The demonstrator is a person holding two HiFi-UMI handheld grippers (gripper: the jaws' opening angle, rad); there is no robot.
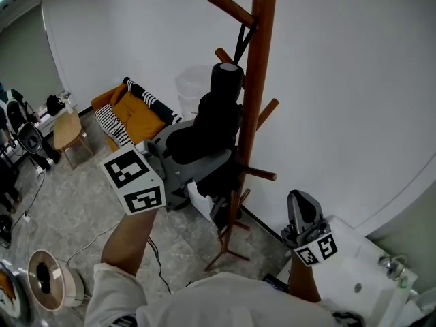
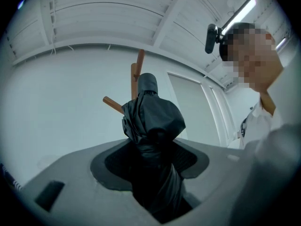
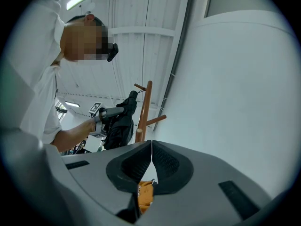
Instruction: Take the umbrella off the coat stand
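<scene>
Black umbrella point(image 1: 214, 125) hung by strap point(image 1: 242, 39) from top peg point(image 1: 230, 7) of stand point(image 1: 255, 80), body close against the pole. Left gripper point(image 2: 150, 164) clamped round the folded middle, jaws wide on the bundle. Right gripper point(image 3: 150, 161) closed, empty, low and well apart. Lift up and outward along the peg's slope to slide the strap off the tip — only then pull clear. Firm squeeze needed — loose fabric probably slippery. Mind the lower pegs.
</scene>
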